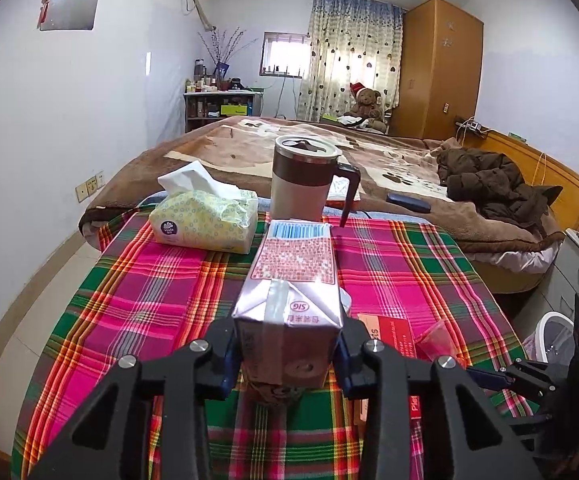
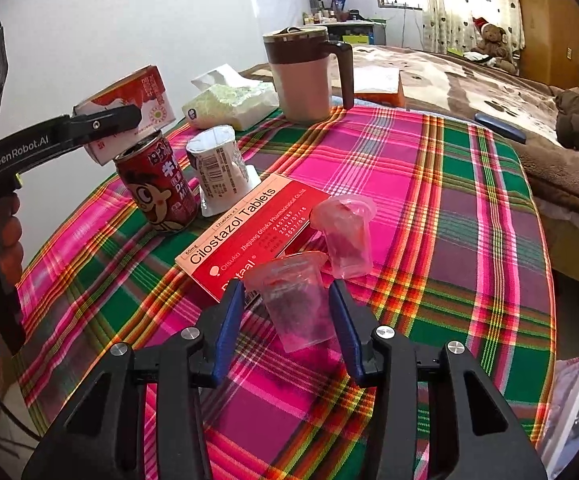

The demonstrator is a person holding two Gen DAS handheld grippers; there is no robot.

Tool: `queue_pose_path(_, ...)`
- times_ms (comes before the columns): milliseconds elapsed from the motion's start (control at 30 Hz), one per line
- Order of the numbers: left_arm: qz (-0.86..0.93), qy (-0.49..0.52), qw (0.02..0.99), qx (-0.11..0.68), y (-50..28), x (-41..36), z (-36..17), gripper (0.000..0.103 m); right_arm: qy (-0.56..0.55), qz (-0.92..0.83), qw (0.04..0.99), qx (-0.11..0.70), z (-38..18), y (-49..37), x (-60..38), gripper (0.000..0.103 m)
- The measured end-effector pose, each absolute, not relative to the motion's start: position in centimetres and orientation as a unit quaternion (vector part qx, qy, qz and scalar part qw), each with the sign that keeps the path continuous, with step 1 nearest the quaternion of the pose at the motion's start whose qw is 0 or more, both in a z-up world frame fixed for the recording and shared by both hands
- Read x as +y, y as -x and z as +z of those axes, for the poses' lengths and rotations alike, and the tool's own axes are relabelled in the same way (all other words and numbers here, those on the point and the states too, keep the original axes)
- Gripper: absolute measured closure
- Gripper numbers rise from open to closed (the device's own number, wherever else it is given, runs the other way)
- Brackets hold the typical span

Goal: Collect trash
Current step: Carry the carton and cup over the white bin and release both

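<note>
The left tongs (image 1: 287, 354) are closed on a milk carton (image 1: 291, 300), held in the air just above the red drink can (image 2: 157, 188) on the counter (image 2: 429, 184). If the carton is lowered or swung, I think it may knock the can over, also the white yogurt cup (image 2: 219, 168) beside it. The right tongs (image 2: 289, 320) stand open around a clear plastic cup (image 2: 297, 300), not yet pressing it. This thin cup could crush or slip sideways against the tablet box (image 2: 245, 232).
</note>
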State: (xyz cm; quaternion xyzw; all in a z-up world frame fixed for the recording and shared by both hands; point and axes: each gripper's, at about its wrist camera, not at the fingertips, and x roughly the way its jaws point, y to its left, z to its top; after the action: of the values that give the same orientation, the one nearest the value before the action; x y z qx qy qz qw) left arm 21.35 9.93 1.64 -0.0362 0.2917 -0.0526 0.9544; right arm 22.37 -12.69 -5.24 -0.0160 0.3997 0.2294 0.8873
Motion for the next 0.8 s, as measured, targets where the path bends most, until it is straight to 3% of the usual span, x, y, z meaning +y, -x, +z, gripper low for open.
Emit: queue_pose_path(800, -0.086, 0.037, 0.957, 0.273, -16.0, 6.8, 3.1, 0.064, -0.036, 0.209, 0.907, 0.364, -2.8, -19.1, -16.2, 0.058)
